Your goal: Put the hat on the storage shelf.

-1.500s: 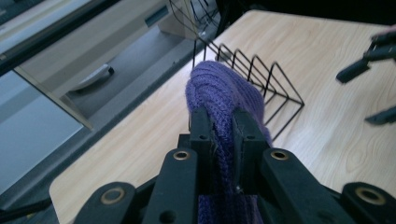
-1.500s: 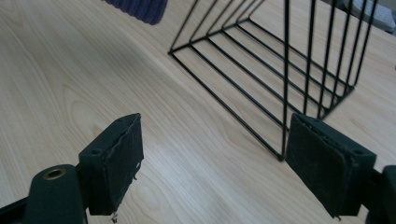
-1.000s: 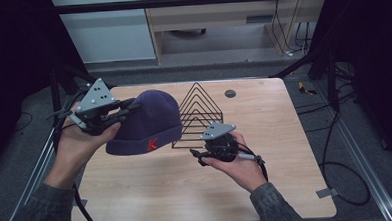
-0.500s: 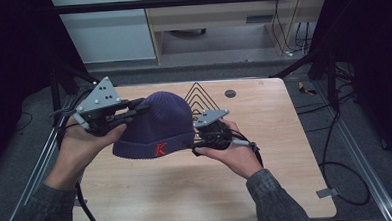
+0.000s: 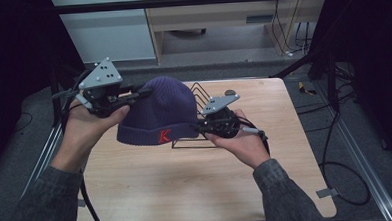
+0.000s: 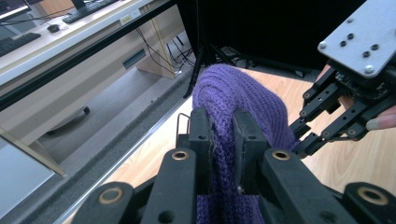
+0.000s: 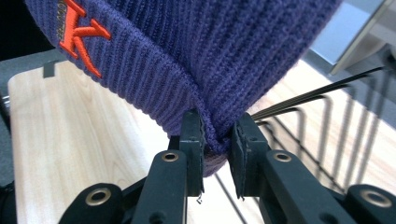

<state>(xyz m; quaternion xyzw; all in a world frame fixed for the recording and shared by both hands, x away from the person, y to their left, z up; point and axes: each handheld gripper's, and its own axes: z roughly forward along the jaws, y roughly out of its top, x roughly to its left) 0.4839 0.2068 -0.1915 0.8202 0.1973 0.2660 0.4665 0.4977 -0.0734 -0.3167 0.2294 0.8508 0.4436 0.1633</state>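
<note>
Sideways, beanie point(image 5: 156, 114), crown away.

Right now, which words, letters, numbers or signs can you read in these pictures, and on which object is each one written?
"K": one orange-red stitched letter on the folded cuff of the dark purple ribbed knit beanie.
Beside the K in the right gripper view: a small strip along its left edge, too blurred to read.
Pale label on the desk edge in the left gripper view: too small to read.
Nothing else is readable.

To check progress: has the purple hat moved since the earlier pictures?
Yes. The purple hat has moved right and now hangs in front of the black wire rack, held at both sides.
</note>
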